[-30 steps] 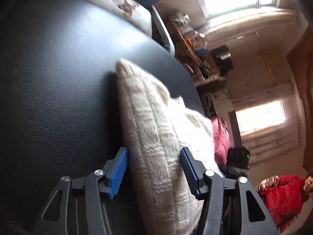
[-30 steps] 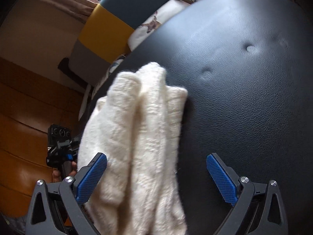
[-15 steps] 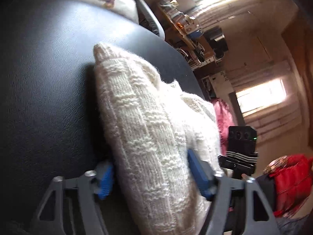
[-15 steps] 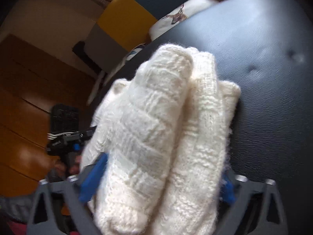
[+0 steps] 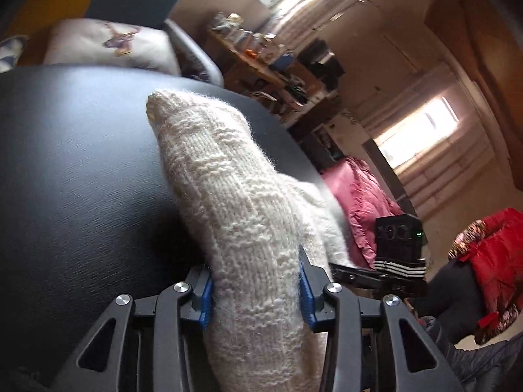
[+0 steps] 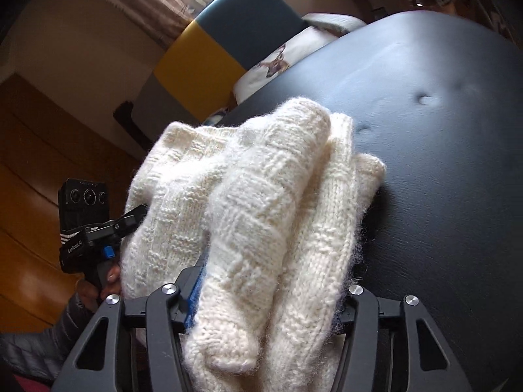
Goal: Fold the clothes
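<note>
A cream knitted sweater [image 5: 235, 202], folded into a thick bundle, lies on a black padded leather surface [image 5: 72, 176]. My left gripper [image 5: 255, 290] is shut on one end of the bundle, its blue pads pressed into the wool on both sides. In the right wrist view the same sweater [image 6: 261, 202] fills the centre, with several stacked knit layers. My right gripper [image 6: 264, 307] is shut on the other end, its pads mostly buried in the folds. The other gripper [image 6: 88, 228] shows at the left of that view, held by a hand.
The black surface [image 6: 441, 150] has button dimples and extends to the right. A cushion with a deer print [image 6: 278, 62] and a yellow and teal chair back [image 6: 209, 52] lie beyond it. A pink cloth [image 5: 362, 202], a cluttered shelf [image 5: 261, 55] and a person in red [image 5: 497, 261] are off the edge.
Both grippers moved forward onto the sweater and went from open to shut, squeezing the bundle at each end. The sweater now bulges between the jaws.
</note>
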Demonstrator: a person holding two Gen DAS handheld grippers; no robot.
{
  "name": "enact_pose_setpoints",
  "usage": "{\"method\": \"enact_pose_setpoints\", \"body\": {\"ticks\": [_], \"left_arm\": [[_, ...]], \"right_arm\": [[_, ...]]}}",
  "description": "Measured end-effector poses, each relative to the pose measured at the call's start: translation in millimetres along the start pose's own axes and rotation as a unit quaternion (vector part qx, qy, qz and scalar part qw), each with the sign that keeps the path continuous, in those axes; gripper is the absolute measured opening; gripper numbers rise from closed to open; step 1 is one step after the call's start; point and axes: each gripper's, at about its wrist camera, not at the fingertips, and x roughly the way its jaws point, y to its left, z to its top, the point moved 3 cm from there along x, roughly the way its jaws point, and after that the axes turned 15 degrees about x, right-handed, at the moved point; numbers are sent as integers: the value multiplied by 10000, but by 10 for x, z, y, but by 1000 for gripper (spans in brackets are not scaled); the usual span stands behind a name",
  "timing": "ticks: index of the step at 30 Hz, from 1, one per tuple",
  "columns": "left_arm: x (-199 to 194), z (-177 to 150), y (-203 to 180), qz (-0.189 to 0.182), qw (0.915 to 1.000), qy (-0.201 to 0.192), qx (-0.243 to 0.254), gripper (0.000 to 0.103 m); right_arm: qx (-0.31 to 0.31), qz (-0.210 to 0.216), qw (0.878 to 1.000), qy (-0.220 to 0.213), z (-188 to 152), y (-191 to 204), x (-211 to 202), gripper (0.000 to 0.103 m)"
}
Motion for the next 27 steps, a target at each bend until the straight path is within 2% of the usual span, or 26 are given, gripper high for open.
{"method": "enact_pose_setpoints", "body": {"ticks": [6, 10, 13, 16, 19, 21, 22, 23, 25, 27], "left_arm": [[344, 457, -516, -453, 9966, -14, 685, 39], [630, 849, -824, -718, 9917, -23, 1067, 39], [876, 1134, -1044, -856, 9874, -27, 1332, 39], [1148, 1387, -1218, -905, 9834, 22, 1575, 39], [1679, 1517, -1167, -479, 9839, 481, 1654, 40], [2105, 1478, -1064, 37, 9801, 998, 1717, 40], [2332, 1414, -1002, 395, 9749, 1300, 1766, 40], [2446, 1356, -944, 650, 9710, 1418, 1810, 41], [2615, 1247, -828, 1105, 9632, 1563, 1889, 45], [2609, 1271, -824, 1187, 9619, 1550, 1912, 46]], "right_arm": [[298, 242, 9981, -474, 86, -130, -410, 53], [312, 231, 9938, -1041, 261, -173, -854, 53], [243, 90, 9883, -1502, 447, -205, -1246, 53], [298, -314, 9820, -1839, 632, -361, -1515, 53], [744, -830, 9771, -1811, 722, -771, -1471, 53], [1107, -1099, 9739, -1652, 723, -1086, -1321, 53], [1217, -1049, 9728, -1670, 698, -1207, -1222, 54], [1336, -957, 9715, -1707, 676, -1315, -1142, 59], [1498, -708, 9686, -1855, 666, -1395, -1118, 60], [1426, -703, 9686, -1911, 667, -1390, -1096, 61]]}}
